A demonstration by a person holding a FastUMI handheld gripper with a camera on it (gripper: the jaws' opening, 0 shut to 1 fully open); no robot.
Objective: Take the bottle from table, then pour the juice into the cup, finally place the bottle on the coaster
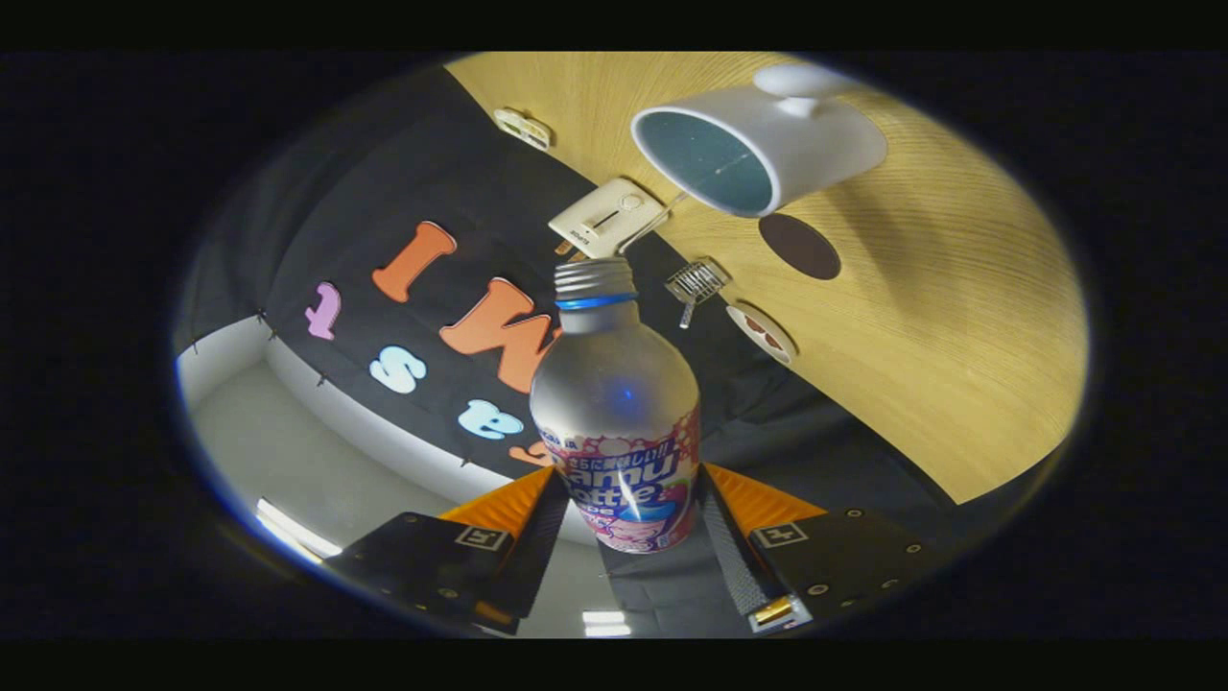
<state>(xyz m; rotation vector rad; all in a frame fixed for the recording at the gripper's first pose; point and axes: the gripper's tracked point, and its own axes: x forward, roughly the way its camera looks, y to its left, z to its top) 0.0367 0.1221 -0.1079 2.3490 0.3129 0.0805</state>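
Jaws clenched on the bottle [615,413], tipped, its neck aimed toward the cup [758,144] just beyond

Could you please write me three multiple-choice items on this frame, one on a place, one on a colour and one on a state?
1. Where is the bottle?
A. between the claw's fingers
B. on the coaster
C. inside the cup

2. What colour is the band under the bottle's cap?
A. red
B. blue
C. green

3. What state is the bottle's mouth in?
A. capped
B. open and pouring
C. broken off

Answers:
1 A, both fingers of the claw press on its lower body.
2 B, a blue ring sits just under the silver cap.
3 A, the cap is on, its mouth aimed near the white cup, beside the dark coaster.
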